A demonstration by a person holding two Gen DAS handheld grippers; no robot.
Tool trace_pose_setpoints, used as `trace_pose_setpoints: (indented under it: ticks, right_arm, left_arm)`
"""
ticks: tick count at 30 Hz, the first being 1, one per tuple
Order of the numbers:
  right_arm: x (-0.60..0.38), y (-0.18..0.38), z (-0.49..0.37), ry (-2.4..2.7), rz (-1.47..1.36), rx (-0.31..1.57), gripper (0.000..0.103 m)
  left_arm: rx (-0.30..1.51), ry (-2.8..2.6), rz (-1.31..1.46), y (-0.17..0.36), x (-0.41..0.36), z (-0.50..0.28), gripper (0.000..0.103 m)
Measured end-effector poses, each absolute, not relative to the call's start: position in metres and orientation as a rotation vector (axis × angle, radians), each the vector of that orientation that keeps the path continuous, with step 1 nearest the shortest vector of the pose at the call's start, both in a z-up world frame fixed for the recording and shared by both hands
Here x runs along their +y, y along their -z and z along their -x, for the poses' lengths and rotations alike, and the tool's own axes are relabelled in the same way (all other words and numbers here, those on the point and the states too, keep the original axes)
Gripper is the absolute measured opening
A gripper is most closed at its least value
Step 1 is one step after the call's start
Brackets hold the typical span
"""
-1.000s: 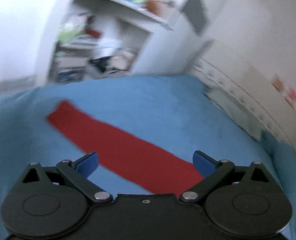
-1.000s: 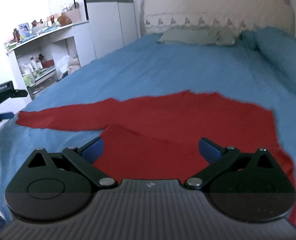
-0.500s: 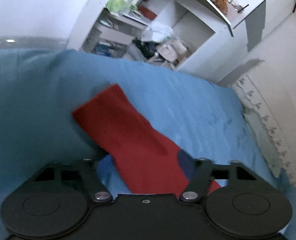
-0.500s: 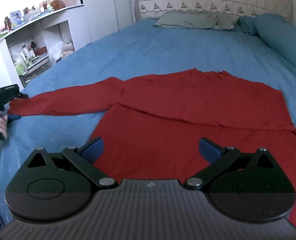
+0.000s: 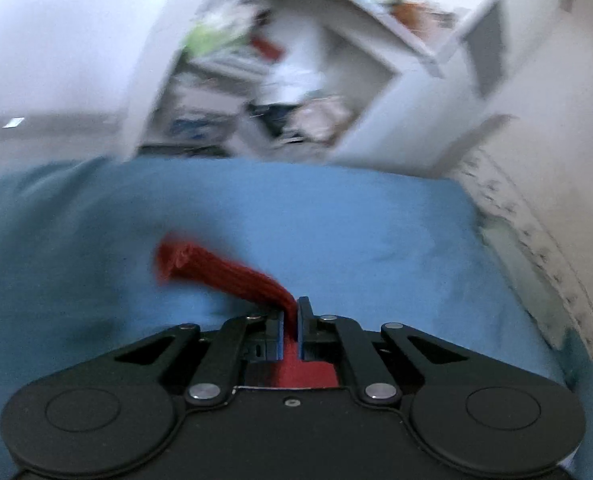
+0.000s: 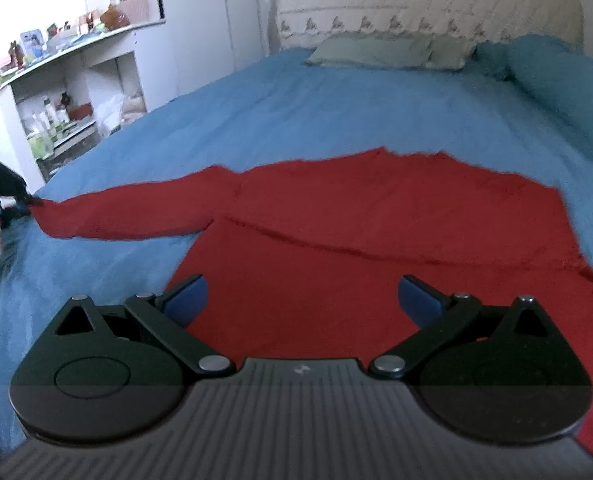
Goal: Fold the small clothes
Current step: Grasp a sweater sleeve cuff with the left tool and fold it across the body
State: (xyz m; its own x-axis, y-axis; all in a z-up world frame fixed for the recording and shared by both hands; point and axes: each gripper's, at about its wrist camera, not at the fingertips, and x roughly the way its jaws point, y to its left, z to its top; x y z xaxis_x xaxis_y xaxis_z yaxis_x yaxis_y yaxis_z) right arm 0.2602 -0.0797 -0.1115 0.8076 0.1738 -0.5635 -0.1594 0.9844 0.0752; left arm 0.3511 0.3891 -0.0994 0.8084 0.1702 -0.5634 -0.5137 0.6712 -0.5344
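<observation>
- Half a second ago the left gripper [image 5: 291, 322] had its jaws wide around the sleeve; now they are closed on the sleeve [image 5: 224, 270], and the cuff end stands bunched just ahead of the fingertips.
- From the right gripper [image 6: 301, 300], which is open and holds nothing, the red sweater [image 6: 376, 232] lies flat directly in front and under it on the blue bed cover [image 6: 336, 104].
- Its sleeve runs long to the left of the right gripper, towards the left gripper at the frame edge.
- I judge the next fold must bring this sleeve across to the body, so the left gripper is the nearer one.
- Left view is blurred; the shelf [image 5: 296, 72] behind is hard to read, and the sweater's right edge is cut off.
</observation>
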Motion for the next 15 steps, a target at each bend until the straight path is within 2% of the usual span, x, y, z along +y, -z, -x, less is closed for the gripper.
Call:
trace_pose_setpoints:
  ticks: [4,8,12,15]
  right_arm:
    - [-0.106,0.106,-0.260,-0.125,-0.034,0.577,0.103]
    - [-0.137,0.104,-0.260,-0.052,-0.029,0.564,0.103]
    - [-0.174,0.102,-0.260,0.017,-0.037,0.553,0.103]
    - [-0.203,0.101,-0.256,0.055,-0.055,0.542,0.103]
  left_arm:
    - [0.485,-0.233,0.653,0.045,0.316,-0.376,0.005]
    - [0.483,-0.006,0.537,0.010,0.205,-0.402,0.005]
    - [0.565,0.207,0.433,0.013,0.086,-0.421,0.005]
    - [0.644,0.328,0.322,0.040,0.005,-0.425,0.006]
